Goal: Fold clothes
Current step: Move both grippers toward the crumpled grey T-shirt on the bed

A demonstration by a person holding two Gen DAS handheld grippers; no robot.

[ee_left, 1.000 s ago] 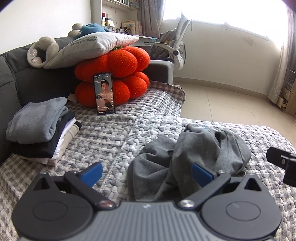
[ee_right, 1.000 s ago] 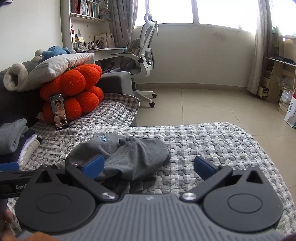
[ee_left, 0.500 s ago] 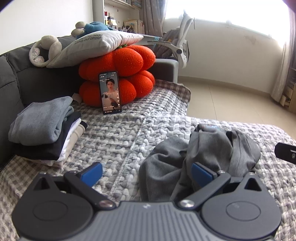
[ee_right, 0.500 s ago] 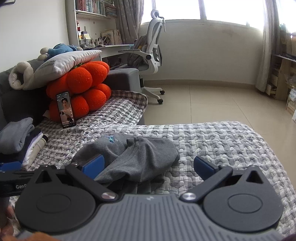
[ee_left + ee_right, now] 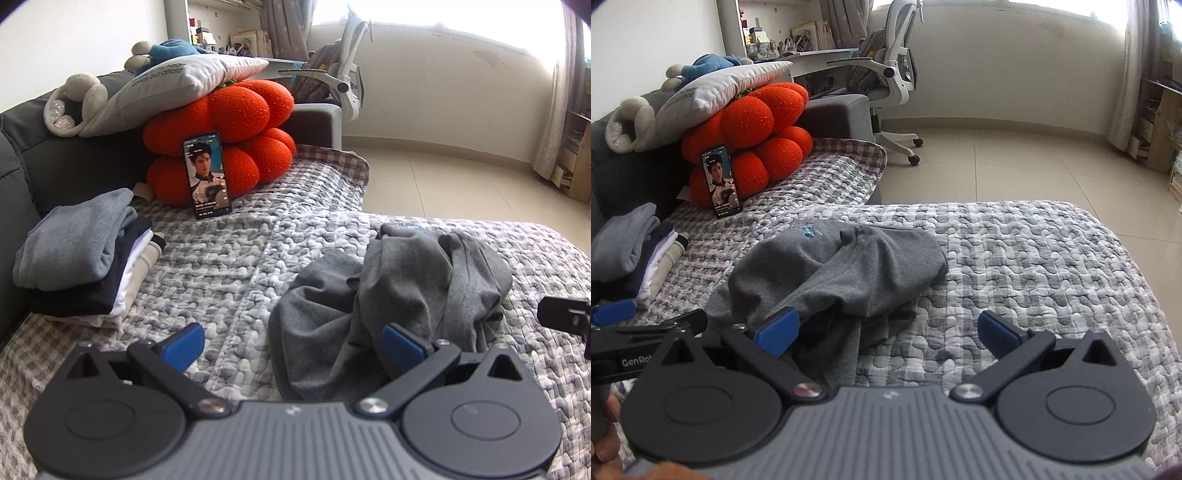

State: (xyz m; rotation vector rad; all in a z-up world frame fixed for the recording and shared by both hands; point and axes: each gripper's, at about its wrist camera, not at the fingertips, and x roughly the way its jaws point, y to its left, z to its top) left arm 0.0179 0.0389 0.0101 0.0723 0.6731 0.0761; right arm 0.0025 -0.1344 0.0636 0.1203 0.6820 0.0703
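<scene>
With both the left claw and right claw spread apart and empty, best pinch the crumpled grey garment at its twelve o'clock edge.

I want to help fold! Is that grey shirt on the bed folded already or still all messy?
Still messy. The grey shirt lies in a crumpled heap on the quilt, unlike the neatly folded stack beside it.

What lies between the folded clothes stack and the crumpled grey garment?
Only bare quilted blanket separates the folded stack from the grey garment, seen in the left wrist view.
</scene>
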